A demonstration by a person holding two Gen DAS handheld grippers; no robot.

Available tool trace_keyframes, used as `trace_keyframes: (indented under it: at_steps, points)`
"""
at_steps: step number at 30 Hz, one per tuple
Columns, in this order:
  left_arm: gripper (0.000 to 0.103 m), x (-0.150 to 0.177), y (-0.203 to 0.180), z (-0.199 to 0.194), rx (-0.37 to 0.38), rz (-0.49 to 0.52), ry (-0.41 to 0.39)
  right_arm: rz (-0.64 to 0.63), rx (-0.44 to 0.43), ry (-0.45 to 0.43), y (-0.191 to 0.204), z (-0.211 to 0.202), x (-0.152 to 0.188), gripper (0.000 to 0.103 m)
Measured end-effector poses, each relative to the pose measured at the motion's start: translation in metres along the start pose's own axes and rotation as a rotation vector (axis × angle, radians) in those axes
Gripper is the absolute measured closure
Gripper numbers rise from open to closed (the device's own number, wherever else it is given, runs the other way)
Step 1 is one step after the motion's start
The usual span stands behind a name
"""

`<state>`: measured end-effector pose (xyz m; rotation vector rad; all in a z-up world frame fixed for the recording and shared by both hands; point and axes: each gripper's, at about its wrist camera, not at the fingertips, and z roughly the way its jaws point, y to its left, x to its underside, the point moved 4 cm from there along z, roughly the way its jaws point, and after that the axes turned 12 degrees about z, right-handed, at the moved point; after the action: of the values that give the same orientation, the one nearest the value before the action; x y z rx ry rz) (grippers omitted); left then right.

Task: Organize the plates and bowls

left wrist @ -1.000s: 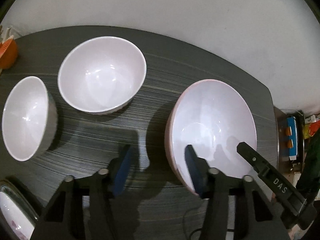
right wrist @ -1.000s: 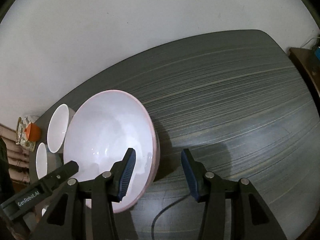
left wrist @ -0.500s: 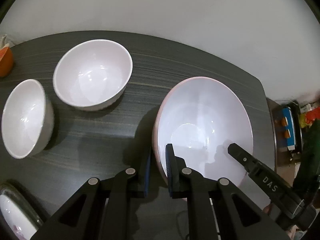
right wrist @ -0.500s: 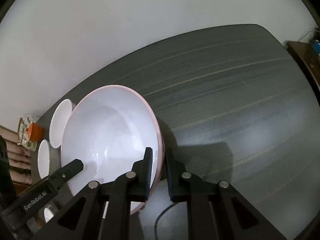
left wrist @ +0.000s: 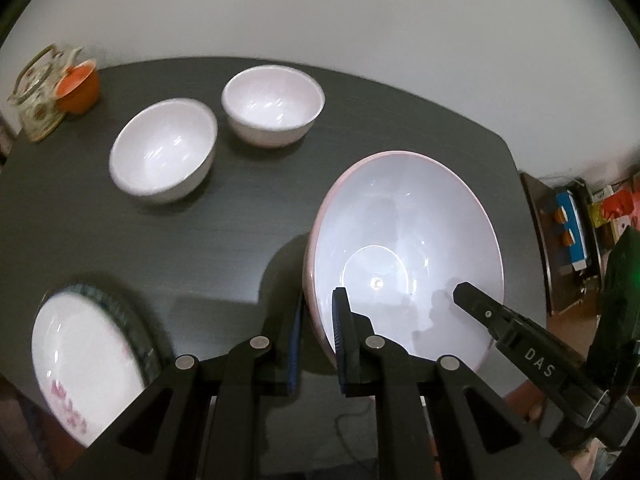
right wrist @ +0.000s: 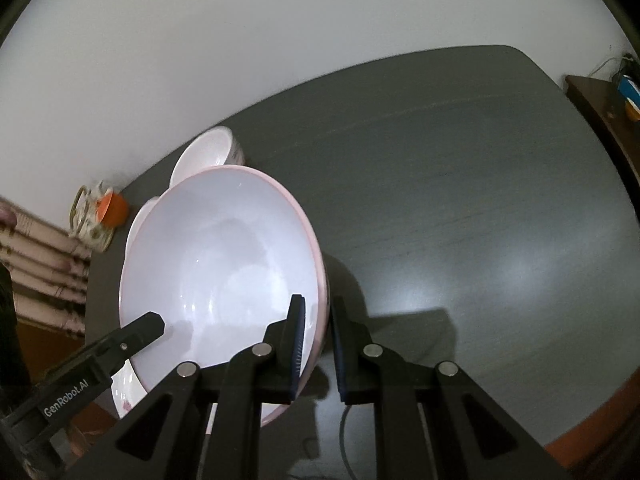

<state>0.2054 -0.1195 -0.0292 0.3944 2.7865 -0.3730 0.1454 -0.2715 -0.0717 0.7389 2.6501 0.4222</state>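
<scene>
A large pink-rimmed white bowl point(left wrist: 408, 240) is held lifted above the dark table point(left wrist: 240, 208). My left gripper point(left wrist: 318, 324) is shut on its left rim. My right gripper point(right wrist: 318, 328) is shut on its right rim; the bowl also shows in the right wrist view point(right wrist: 224, 264). Two smaller white bowls point(left wrist: 164, 152) point(left wrist: 274, 104) stand apart on the table's far left. A white plate point(left wrist: 84, 356) with a patterned rim lies at the near left edge.
An orange cup point(left wrist: 78, 86) and a patterned teapot point(left wrist: 38, 96) stand at the table's far left corner. A side cabinet point(left wrist: 568, 232) with coloured items is to the right. The right half of the table point(right wrist: 480, 220) is bare.
Both grippers closed on the large bowl's rim and lifted it; the views rose and pulled back, bringing the plate, teapot and cup into sight.
</scene>
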Motion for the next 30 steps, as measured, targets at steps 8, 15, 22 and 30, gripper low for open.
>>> trace_keyframes:
  at_steps: [8,15,22,30]
  points:
    - [0.091,0.055,0.02,-0.007,0.001,-0.029,0.027,-0.022,0.015,0.038,0.008,0.005,0.043,0.089]
    - [0.091,0.08,0.03,0.002,0.003,-0.06,0.041,-0.05,0.045,0.051,0.017,0.019,0.064,0.089]
    - [0.091,0.086,0.038,0.012,0.015,-0.064,0.063,-0.045,0.058,0.065,0.016,0.03,0.078,0.089]
    - [0.091,0.094,0.046,0.017,-0.001,-0.064,0.07,-0.046,0.064,0.062,0.015,0.032,0.084,0.089]
